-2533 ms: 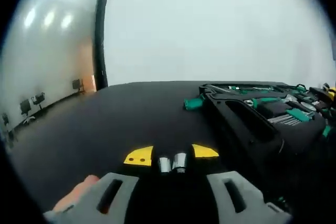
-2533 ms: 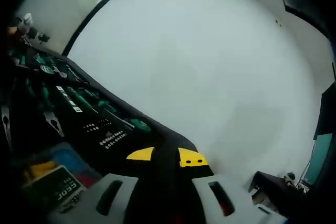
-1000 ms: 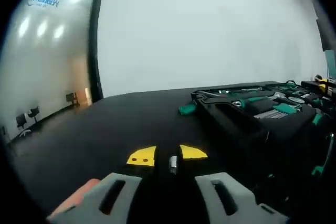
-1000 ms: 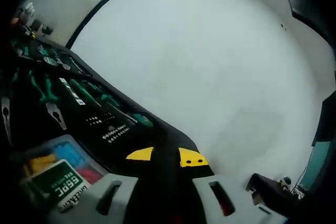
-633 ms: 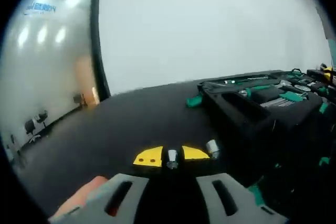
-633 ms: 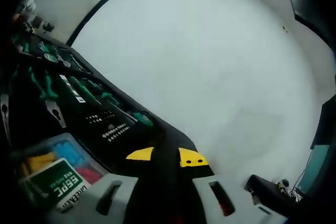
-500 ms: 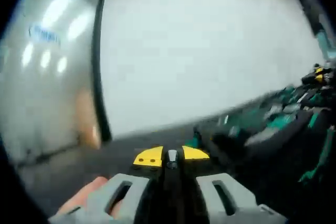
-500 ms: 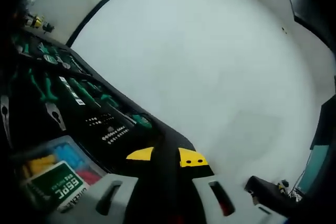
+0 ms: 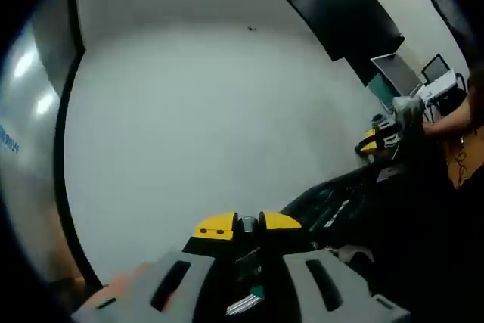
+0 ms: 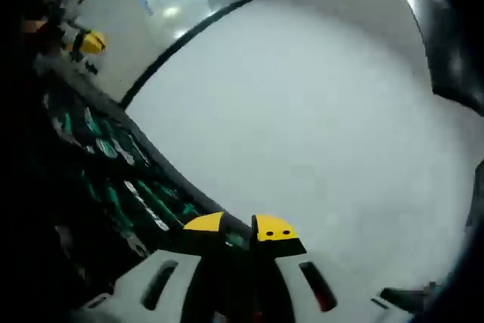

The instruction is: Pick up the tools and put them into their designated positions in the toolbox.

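In the left gripper view my left gripper [image 9: 247, 225] is shut on a small silver socket [image 9: 246, 223], pinched between the yellow-tipped jaws and held up against the white wall. The black toolbox [image 9: 333, 200] with green-handled tools lies beyond it to the right. In the right gripper view my right gripper [image 10: 239, 226] is shut with nothing visible between its jaws. It hovers over the open toolbox [image 10: 91, 187], where rows of green and silver tools [image 10: 140, 206] sit in their slots. The left gripper [image 10: 89, 41] shows far off at the upper left.
A white wall [image 9: 212, 111] fills the background. The right gripper [image 9: 372, 141] and a person's arm [image 9: 454, 119] are at the right of the left gripper view. A dark screen [image 9: 348, 24] hangs above. Something green and silver [image 9: 249, 299] shows below the left jaws.
The left gripper has closed on one silver socket and lifted it off the black table, and its view has swung up toward the wall. The right view has tilted slightly over the toolbox.
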`<state>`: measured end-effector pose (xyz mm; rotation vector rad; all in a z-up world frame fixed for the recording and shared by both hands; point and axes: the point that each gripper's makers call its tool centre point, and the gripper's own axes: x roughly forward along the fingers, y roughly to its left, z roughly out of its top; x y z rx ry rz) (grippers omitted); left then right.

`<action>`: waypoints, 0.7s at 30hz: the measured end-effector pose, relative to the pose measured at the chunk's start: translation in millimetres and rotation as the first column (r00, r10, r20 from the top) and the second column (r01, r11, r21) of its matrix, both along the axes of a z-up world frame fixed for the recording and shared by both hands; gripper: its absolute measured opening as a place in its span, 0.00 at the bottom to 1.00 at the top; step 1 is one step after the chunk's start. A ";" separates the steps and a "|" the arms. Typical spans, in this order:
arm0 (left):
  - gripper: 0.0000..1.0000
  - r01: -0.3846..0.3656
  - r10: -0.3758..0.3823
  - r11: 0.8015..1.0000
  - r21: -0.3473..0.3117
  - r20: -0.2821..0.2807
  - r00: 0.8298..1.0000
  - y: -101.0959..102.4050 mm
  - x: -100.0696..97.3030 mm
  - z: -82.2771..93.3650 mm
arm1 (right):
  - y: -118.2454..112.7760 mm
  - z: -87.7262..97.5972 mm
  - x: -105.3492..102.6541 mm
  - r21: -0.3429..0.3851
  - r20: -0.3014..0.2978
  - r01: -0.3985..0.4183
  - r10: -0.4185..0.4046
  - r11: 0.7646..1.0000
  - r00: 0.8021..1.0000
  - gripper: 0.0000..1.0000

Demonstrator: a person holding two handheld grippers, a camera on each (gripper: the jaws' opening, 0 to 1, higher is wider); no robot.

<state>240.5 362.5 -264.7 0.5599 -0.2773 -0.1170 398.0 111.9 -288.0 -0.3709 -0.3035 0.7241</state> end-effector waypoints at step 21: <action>0.08 -0.035 0.123 0.872 0.488 -0.149 0.981 -77.9 32.1 -55.0 | 164.4 -15.8 -136.0 0.085 -0.503 -0.541 0.505 0.837 0.701 0.15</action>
